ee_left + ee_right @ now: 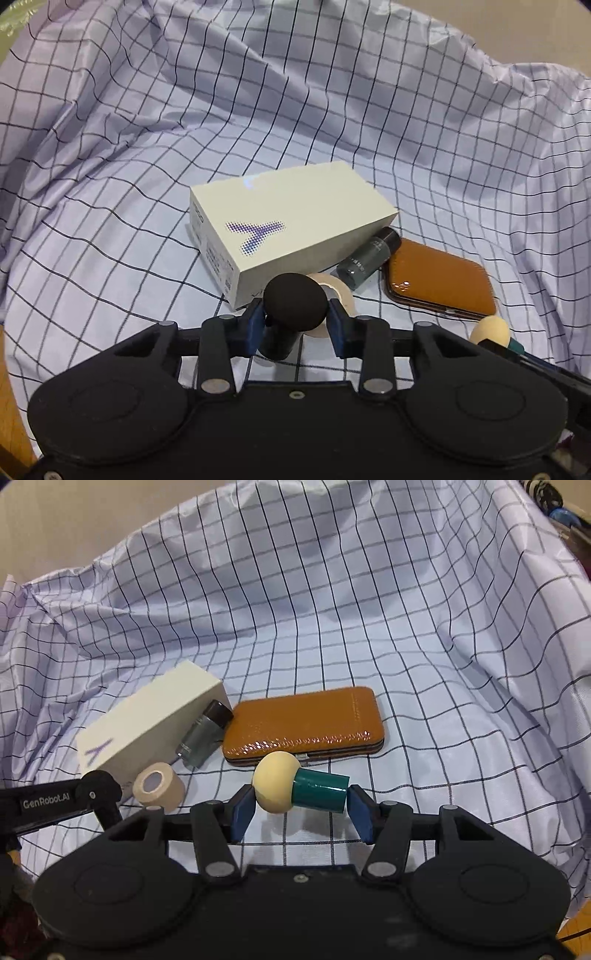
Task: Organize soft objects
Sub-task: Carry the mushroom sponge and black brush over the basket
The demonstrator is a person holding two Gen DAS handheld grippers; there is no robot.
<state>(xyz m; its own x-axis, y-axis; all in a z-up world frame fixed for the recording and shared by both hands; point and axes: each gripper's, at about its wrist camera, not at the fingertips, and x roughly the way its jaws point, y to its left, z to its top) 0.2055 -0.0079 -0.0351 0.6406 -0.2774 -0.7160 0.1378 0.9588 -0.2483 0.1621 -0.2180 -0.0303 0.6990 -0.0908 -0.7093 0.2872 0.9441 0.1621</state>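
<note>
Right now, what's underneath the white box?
The white box lies on the checked cloth, a small bottle leaning against its side. What's beneath the cloth is covered.

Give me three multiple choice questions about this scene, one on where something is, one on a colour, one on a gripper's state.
1. Where does the small bottle lie?
A. between white box and brown case
B. on the box
C. inside the case

2. What colour is the handle of the sponge applicator in the right gripper?
A. red
B. teal
C. white

3. The left gripper is:
A. open and empty
B. shut on the black sponge applicator
C. gripping the tape roll

Answers: A, it rests in the gap between them; B, the cylinder is teal; B, both pads press its round head.
</note>
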